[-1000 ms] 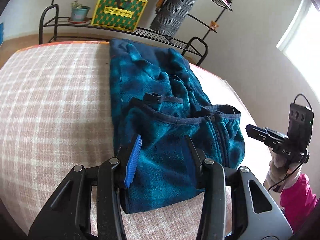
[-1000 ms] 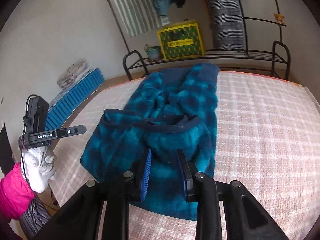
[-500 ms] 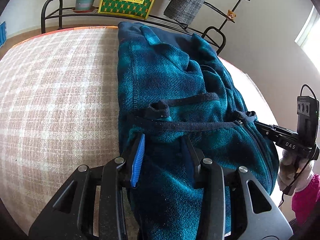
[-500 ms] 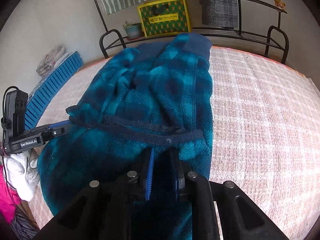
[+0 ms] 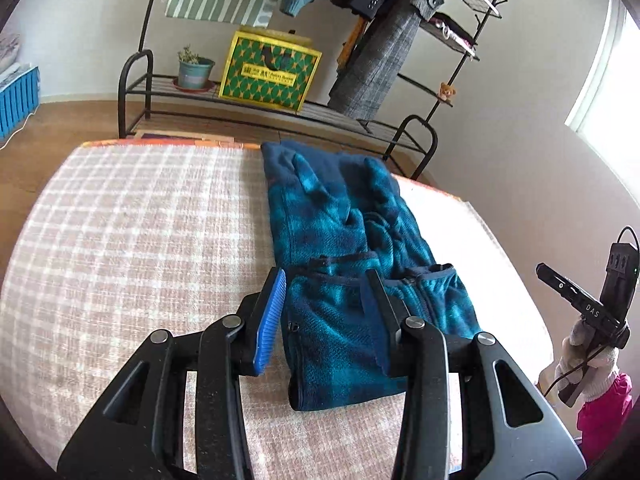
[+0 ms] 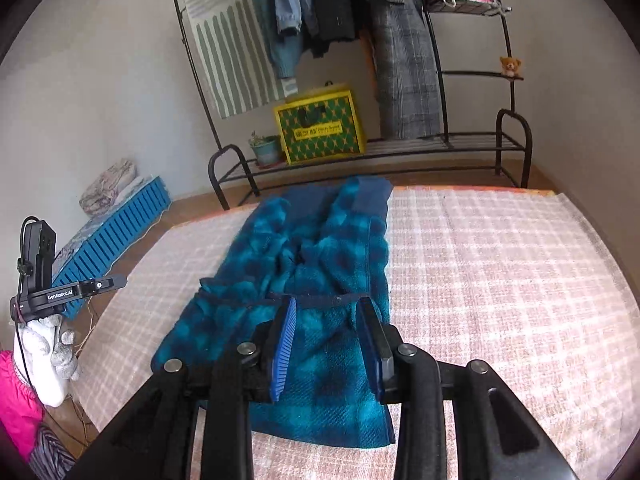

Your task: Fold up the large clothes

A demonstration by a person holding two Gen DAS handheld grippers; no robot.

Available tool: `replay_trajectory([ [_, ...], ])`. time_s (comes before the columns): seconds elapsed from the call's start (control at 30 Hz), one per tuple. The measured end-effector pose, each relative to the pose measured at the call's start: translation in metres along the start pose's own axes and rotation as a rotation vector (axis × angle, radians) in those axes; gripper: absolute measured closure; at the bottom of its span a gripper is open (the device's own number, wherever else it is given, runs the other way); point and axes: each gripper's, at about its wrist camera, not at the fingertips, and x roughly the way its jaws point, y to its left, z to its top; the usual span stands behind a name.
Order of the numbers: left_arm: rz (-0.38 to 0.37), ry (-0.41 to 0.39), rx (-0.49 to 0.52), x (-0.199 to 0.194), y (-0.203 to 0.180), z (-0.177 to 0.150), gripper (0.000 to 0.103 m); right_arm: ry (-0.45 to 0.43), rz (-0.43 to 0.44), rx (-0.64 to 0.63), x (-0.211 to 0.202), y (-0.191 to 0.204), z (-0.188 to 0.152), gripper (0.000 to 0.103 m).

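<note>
A teal and navy checked fleece jacket (image 5: 332, 216) (image 6: 320, 248) lies folded into a long strip on the pink checked bedcover (image 5: 140, 240) (image 6: 500, 260). My left gripper (image 5: 326, 280) hovers above its near end, open, with no cloth between its fingers. My right gripper (image 6: 326, 304) hangs over the same end from the other side. Its jaws are opening and nothing is pinched between the blue pads (image 6: 284, 344). Each gripper shows in the other's view, the right gripper (image 5: 580, 304) and the left gripper (image 6: 72, 292), both held in white-gloved hands beside the bed.
Behind the bed stands a black metal rack (image 5: 136, 80) (image 6: 516, 140) with a yellow-green box (image 5: 268, 72) (image 6: 320, 124), a potted plant (image 5: 194, 70) and hanging clothes (image 6: 400, 40). A blue crate (image 6: 116, 232) sits on the wooden floor.
Half a second ago both grippers were low and close on the fleece, the right one nearly shut. Both have since risen and drawn back, and the right jaws have widened.
</note>
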Motion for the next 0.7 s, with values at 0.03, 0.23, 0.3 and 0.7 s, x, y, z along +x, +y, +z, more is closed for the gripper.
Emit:
replay_trajectory([
  [0.03,-0.003,-0.014,0.000,-0.011,-0.002,0.005,0.063,-0.014,-0.005,-0.008,-0.012,0.004,0.003,0.070],
  [0.23,-0.032,-0.100,-0.009,-0.086,-0.018,0.035,0.057,-0.095,-0.019,-0.023,-0.088,0.023,0.025,0.067],
  [0.3,-0.046,-0.124,-0.013,-0.108,-0.024,0.043,0.044,-0.117,-0.023,-0.031,-0.110,0.029,0.034,0.062],
  [0.7,-0.027,-0.082,-0.033,-0.085,-0.010,0.093,0.041,-0.073,-0.002,-0.037,-0.106,0.016,0.085,0.050],
])
